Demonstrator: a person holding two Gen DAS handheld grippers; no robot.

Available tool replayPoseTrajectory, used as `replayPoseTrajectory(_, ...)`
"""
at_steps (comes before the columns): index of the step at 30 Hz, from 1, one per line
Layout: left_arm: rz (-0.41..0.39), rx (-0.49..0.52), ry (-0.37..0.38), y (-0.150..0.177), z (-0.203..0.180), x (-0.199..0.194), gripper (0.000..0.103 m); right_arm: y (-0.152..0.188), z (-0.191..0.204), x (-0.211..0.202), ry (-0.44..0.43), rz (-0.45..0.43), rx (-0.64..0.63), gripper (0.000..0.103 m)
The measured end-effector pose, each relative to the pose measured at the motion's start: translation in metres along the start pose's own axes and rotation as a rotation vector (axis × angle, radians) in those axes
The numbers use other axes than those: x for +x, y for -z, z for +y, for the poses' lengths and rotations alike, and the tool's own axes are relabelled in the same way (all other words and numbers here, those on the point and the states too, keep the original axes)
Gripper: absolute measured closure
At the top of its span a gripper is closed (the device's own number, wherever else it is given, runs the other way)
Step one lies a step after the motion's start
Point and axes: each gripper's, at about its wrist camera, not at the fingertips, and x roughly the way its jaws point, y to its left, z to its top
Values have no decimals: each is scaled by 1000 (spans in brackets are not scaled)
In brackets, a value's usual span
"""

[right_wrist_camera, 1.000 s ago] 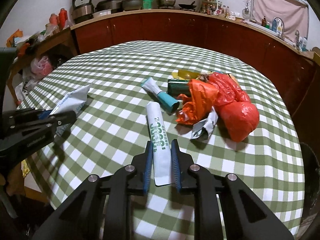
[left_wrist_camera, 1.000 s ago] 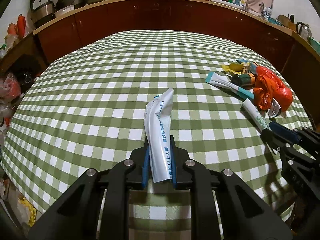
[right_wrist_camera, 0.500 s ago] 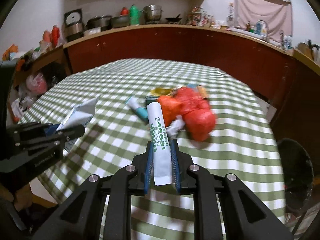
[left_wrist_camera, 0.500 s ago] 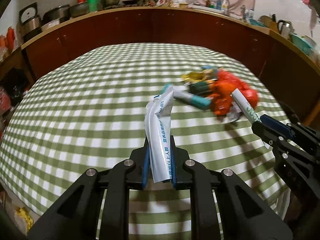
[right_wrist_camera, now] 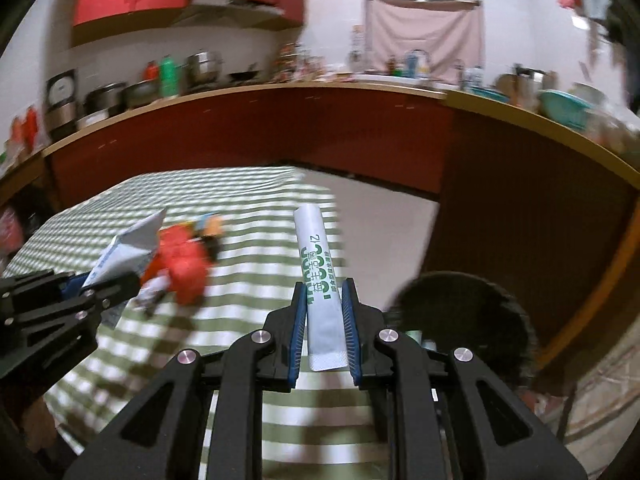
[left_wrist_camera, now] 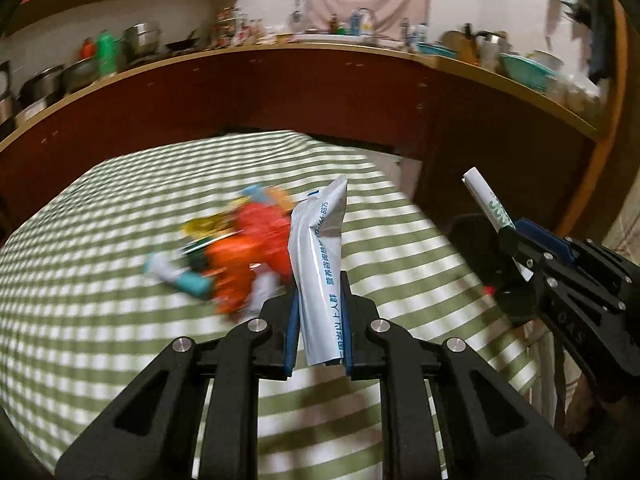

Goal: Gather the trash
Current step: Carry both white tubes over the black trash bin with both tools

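**Both grippers hold a tube above the checked table**

The left gripper (left_wrist_camera: 318, 332) is closed on a crumpled silver-white squeeze tube with blue print (left_wrist_camera: 320, 272), which stands up between the blue pads. The right gripper (right_wrist_camera: 325, 332) is closed on a rolled white tube with green print (right_wrist_camera: 320, 276), also pointing up and away from the camera. Both tubes are lifted clear of the green-and-white checked tablecloth (left_wrist_camera: 100, 320).

On the cloth a blurred heap of trash is left: an orange-red plastic bag (left_wrist_camera: 256, 248), a white tube with a teal end (left_wrist_camera: 180, 276) just beside it, and some yellow wrapping (left_wrist_camera: 204, 226) behind.

In the right wrist view a round black bin (right_wrist_camera: 468, 320) stands on the floor beside the table edge, near the right gripper. Dark red kitchen cabinets (right_wrist_camera: 280, 136) run behind the table.
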Motion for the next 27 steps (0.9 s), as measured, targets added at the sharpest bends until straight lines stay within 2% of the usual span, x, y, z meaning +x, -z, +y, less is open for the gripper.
replayPoseTrajectory(6, 6, 59, 63, -15, -57, 32, 87, 5, -57, 7, 104, -3, 82, 84)
replayPoseTrajectory(12, 28, 98, 92, -20, -98, 58, 87, 16, -92, 15, 158, 7, 136, 84)
replayPoseTrajectory(19, 72, 115, 97, -24, -130, 89, 87, 23, -123, 23, 188, 10, 167, 84)
replayPoseTrajectory(27, 86, 139, 88, -25, -153, 99, 87, 28, -140, 31, 196, 21, 195, 84)
